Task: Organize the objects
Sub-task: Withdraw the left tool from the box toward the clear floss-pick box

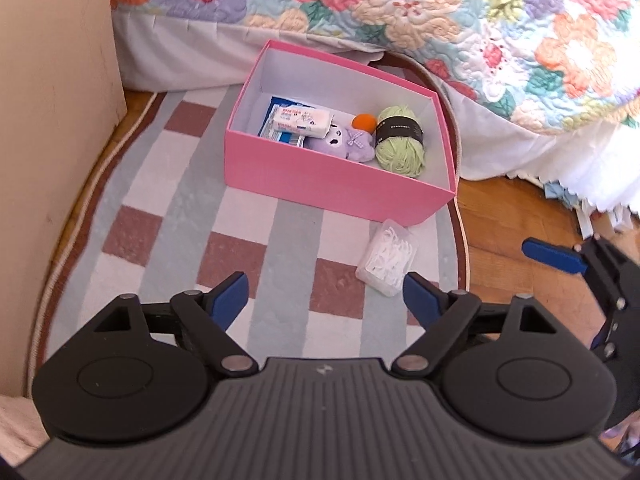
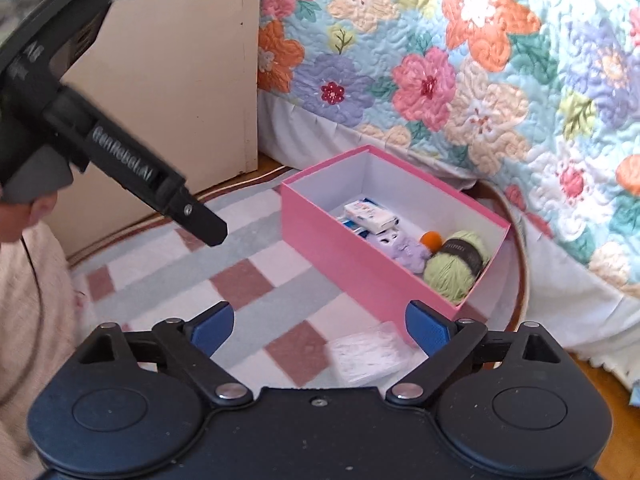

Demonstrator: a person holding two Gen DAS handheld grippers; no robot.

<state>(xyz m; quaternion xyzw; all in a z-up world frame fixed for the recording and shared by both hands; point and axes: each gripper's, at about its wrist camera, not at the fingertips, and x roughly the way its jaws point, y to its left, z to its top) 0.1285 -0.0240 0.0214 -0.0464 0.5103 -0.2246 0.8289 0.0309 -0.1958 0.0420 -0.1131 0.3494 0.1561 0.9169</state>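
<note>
Underfoot: checked rug [image 1: 248,220], wood floor [image 1: 516,216], floral bedspread [image 1: 460,12]

The left gripper [image 1: 324,300] is sitting at the bottom of its own view, with its two blue fingers [image 1: 230,294] standing wide apart and nothing between them. The right gripper [image 2: 320,326] is doing the same at the bottom of its view, jaws wide and holding nothing. In the right view, the left gripper's black body is reaching in from the upper left, pointing down. A sleeve [image 2: 28,300] is showing at the left edge.
</note>
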